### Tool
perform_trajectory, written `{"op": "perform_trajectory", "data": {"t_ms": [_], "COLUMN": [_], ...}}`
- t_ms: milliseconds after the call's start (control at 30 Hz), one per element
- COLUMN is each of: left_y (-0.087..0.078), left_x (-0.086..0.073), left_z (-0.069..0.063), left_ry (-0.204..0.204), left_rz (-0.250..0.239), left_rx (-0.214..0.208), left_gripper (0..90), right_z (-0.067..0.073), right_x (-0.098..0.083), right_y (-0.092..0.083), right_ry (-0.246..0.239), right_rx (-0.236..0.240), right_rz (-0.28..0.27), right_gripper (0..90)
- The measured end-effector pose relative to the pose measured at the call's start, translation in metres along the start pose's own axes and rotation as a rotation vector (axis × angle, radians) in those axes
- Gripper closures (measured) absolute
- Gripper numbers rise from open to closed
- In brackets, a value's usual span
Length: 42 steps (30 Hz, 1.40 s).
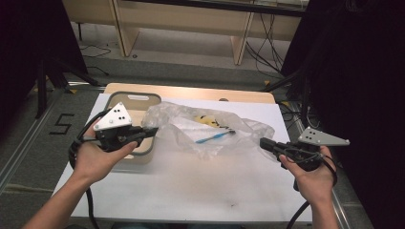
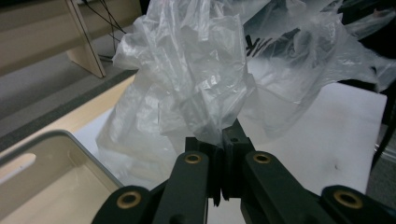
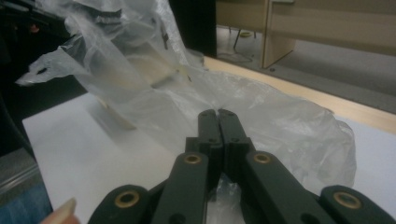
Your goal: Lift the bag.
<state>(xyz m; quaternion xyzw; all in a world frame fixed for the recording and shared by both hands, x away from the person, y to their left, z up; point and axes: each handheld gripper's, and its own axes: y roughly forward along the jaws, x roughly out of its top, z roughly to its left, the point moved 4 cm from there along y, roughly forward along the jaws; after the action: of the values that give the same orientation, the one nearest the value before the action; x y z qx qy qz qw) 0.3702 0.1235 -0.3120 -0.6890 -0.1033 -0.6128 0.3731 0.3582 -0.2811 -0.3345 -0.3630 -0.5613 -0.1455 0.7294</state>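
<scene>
**Inspector:** Start at the fingers. Left gripper (image 2: 223,135): jaws pressed together with a gathered fold of the clear plastic bag (image 2: 196,79) pinched at their tips. Right gripper (image 3: 218,114): jaws likewise closed tight, film bunched around and under them; I judge it pinches the bag's opposite edge.

**Assistant:** And the bag itself?

**Inspector:** Seen from the high view, the plastic bag (image 1: 191,125) hangs slack between the left gripper (image 1: 152,132) and the right gripper (image 1: 263,142), over the white table sheet (image 1: 191,191). Through the film show a blue toothbrush-like item (image 1: 213,138) and something yellow (image 1: 206,119). A shallow tray (image 1: 138,100) sits just beside the left hand (image 1: 98,160), partly under the bag's edge.

**Assistant:** Handling character?

**Inspector:** Thin, limp, very light, and slippery by my estimate. It has no stiffness, so it sags wherever unsupported, and the contents will slide to the lowest point. A sharp pull could tear the film or slip it from the pads.

**Assistant:** Best hold?

**Inspector:** On bunched folds at opposite rims, as now; a single layer would likely slip. Keep both sides level so nothing spills.
</scene>
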Motion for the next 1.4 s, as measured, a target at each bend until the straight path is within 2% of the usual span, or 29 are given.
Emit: {"op": "perform_trajectory", "data": {"t_ms": [300,467,833,1067,1400], "left_y": [0.0,0.005,0.01,0.012,0.014], "left_x": [0.027,0.036,0.054,0.06,0.067], "left_z": [0.01,0.012,0.017,0.021,0.026], "left_ry": [-0.005,0.003,0.003,-0.002,-0.006], "left_rz": [-0.159,-0.207,-0.248,-0.272,-0.28], "left_rx": [0.073,0.109,0.132,0.142,0.155], "left_gripper": [89.0,88.9,89.0,88.9,89.0], "right_z": [-0.007,-0.007,-0.012,-0.014,-0.018], "right_x": [0.025,0.037,0.06,0.069,0.078], "right_y": [-0.002,-0.003,-0.006,-0.005,0.0], "right_ry": [0.034,0.03,0.035,0.029,0.033], "right_rx": [-0.062,-0.09,-0.129,-0.135,-0.148], "right_rz": [-0.123,-0.17,-0.235,-0.25,-0.26], "right_gripper": [89.9,89.9,89.9,89.9,89.9]}}
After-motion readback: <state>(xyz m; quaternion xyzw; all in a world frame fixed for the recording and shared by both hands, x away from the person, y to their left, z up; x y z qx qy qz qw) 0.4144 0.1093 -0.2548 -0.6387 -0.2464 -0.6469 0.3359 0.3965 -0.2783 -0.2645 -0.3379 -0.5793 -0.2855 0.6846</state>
